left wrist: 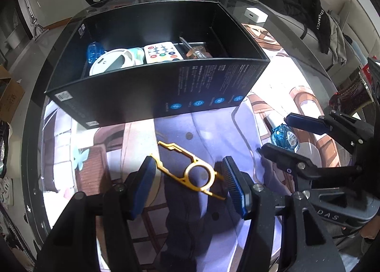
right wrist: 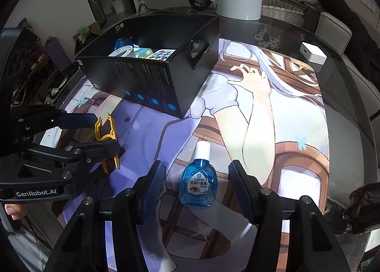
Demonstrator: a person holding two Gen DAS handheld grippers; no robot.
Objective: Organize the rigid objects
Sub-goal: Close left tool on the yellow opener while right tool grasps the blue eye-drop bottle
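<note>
Left gripper (left wrist: pixel 188 184) spread around the yellow plastic tool (left wrist: pixel 190 172) lying flat on the printed mat (right wrist: pixel 273 110), right gripper (right wrist: pixel 197 189) spread either side of the blue eye-drop bottle (right wrist: pixel 198 183) on that mat, pads clear of both, black box (left wrist: pixel 154 86) just beyond.

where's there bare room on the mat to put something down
Free: the mat's right side, between the black box and the white charger. Crowded: the near strip, where the jaws straddle the yellow tool and the blue eye-drop bottle. The box's left half is full.
</note>
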